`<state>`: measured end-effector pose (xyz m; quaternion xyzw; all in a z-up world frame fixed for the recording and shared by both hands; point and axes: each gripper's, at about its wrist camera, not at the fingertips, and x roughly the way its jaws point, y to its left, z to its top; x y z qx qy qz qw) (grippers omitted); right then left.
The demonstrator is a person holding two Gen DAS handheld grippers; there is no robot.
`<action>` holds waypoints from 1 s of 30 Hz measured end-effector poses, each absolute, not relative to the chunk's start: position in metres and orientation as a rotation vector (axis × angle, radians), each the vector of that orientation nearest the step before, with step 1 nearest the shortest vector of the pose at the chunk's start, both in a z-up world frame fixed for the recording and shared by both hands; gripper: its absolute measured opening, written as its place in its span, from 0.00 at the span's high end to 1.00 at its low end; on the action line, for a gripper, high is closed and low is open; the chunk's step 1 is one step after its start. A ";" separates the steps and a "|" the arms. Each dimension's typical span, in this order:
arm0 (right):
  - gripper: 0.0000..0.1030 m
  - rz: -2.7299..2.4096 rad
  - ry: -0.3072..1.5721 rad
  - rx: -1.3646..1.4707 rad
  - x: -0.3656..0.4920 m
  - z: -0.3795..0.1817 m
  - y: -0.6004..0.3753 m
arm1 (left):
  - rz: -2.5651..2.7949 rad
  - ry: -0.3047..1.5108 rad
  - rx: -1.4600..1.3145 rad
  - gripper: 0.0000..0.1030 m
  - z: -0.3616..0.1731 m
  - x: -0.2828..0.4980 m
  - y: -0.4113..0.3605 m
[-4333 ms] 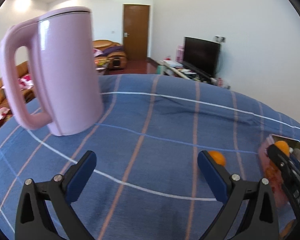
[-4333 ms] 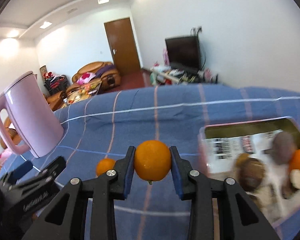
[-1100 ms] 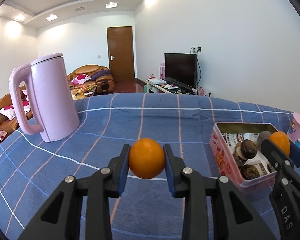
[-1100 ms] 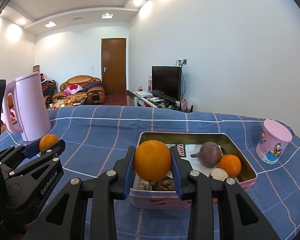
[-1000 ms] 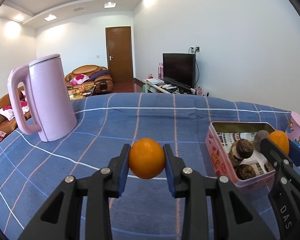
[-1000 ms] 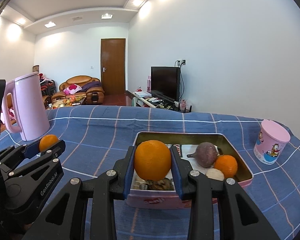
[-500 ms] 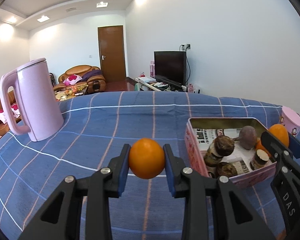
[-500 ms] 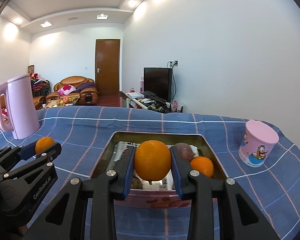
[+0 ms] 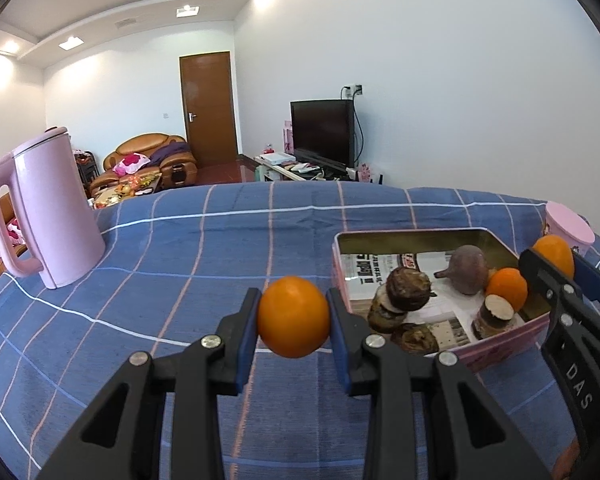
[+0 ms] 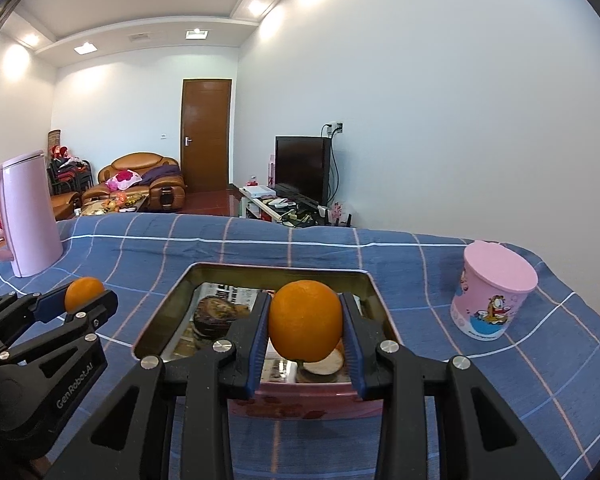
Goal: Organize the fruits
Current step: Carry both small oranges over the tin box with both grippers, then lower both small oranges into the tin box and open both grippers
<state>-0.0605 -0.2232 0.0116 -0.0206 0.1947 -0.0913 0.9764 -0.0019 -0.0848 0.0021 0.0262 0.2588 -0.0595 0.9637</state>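
My left gripper (image 9: 293,318) is shut on an orange (image 9: 293,316) and holds it above the blue checked cloth, just left of the pink tin (image 9: 512,332). My right gripper (image 10: 305,322) is shut on a second orange (image 10: 305,320) and holds it over the near part of the tin (image 10: 156,328). The tin holds a small orange (image 9: 507,287), a purple round fruit (image 9: 467,269) and several brown pieces (image 9: 408,284). The right gripper and its orange (image 9: 554,254) also show in the left wrist view, the left gripper's orange (image 10: 84,293) in the right wrist view.
A tall pink kettle (image 9: 48,212) stands at the far left of the cloth. A pink cartoon cup (image 10: 492,294) stands to the right of the tin. The cloth's far edge drops off toward a living room with a sofa and a TV.
Both grippers have moved rightward and toward the tin with their oranges. The right orange now hangs over the tin's near part; the left orange is closer to its left wall.
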 end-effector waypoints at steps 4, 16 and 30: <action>0.65 -0.197 0.394 -0.036 -0.061 0.012 -0.234 | -0.130 0.534 0.048 0.67 0.002 -0.001 -0.089; 0.65 -0.242 0.400 -0.029 -0.060 0.013 -0.266 | -0.197 0.540 0.061 0.67 0.002 -0.002 -0.121; 0.65 -0.308 0.425 0.035 -0.049 0.012 -0.298 | -0.291 0.579 0.053 0.67 0.000 0.021 -0.164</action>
